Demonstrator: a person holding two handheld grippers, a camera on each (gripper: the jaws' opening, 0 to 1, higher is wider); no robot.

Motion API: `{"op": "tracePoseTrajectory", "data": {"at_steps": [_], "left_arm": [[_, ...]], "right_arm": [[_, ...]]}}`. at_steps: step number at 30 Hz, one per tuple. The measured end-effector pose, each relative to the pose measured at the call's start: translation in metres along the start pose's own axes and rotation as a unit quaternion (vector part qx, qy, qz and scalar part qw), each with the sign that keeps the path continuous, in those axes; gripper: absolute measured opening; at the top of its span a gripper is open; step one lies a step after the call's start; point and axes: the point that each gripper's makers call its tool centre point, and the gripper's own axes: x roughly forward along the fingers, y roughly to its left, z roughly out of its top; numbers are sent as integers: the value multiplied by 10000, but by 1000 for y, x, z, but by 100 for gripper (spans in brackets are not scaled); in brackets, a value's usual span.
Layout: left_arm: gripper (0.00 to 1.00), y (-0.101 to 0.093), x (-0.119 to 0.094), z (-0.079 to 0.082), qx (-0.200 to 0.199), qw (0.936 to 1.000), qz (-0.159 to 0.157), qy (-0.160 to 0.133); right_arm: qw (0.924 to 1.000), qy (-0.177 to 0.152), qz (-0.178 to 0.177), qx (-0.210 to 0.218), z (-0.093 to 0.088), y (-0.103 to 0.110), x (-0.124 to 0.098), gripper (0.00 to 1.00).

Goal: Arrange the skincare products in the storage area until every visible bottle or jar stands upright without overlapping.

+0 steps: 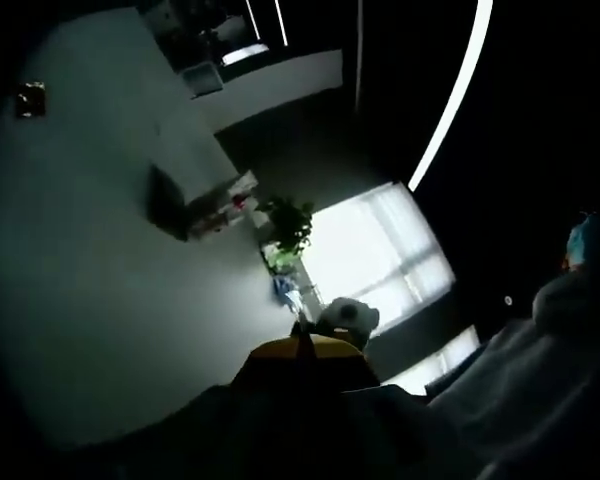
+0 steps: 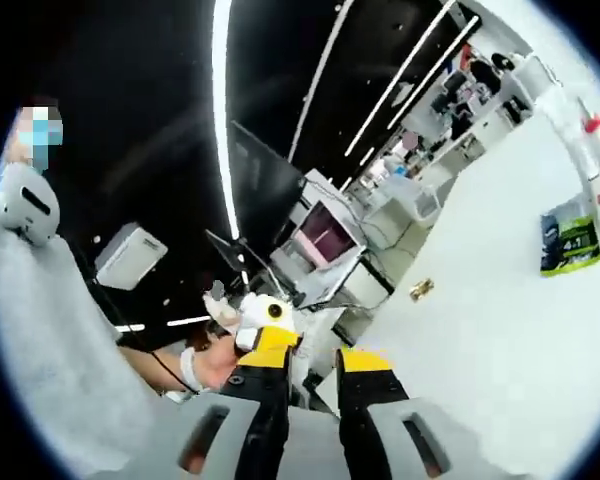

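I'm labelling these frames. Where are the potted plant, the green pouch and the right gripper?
Potted plant (image 1: pixel 288 222): left gripper view, on its leaves.
Green pouch (image 2: pixel 569 240): right gripper view, on its front face.
Right gripper (image 2: pixel 315 365): right gripper view, midway between its yellow fingertips.

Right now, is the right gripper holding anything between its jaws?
No. The right gripper has its yellow-tipped jaws apart with nothing between them, only the room behind.

Right gripper (image 2: pixel 313 385): black jaws, yellow tips (grey body); person's sleeve (image 2: pixel 50 370) seemingly pale grey.
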Motion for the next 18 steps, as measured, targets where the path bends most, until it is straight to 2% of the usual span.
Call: {"op": "tracePoseTrajectory", "data": {"at_steps": [3,5,6,7,8,11,13,14,15,16,17,18], "left_arm": [[0,3,2,12,-14,10000,41,-52],[0,7,3,16,12,9999,122,2],[0,9,5,19,26,9998,175,49],[0,10,6,21,24,9998,189,67],[0,12,8,25,9,9997,208,88],[0,17,12,33,6,9996,245,111],[0,22,16,40,-47,9995,304,119],[0,24,18,43,-49,9994,312,124],[0,27,20,47,-63,9993,355,127],[0,29,22,48,-86,9991,385,127],[0,30,25,50,-131,9990,397,150],[0,31,27,51,-128,9990,393,160]], "right_arm": [[9981,139,-442,-412,-8,-10,-9,29],[9937,389,-743,-742,-18,-18,-14,38],[9849,494,-1008,-1318,-20,-25,-16,40],[9809,571,-1165,-1447,-22,-29,-18,42],[9681,880,-1416,-1871,-31,-37,-20,44],[9596,885,-1661,-2090,-37,-46,-17,56],[9530,904,-1826,-2244,-39,-53,-14,56],[9452,985,-1977,-2404,-40,-59,-15,56],[9340,1063,-2132,-2664,-40,-64,-15,56],[9289,1107,-2201,-2764,-40,-68,-15,54],[9214,1296,-2392,-2774,-45,-75,-20,51],[9245,1260,-2329,-2743,-46,-73,-19,49]]}}
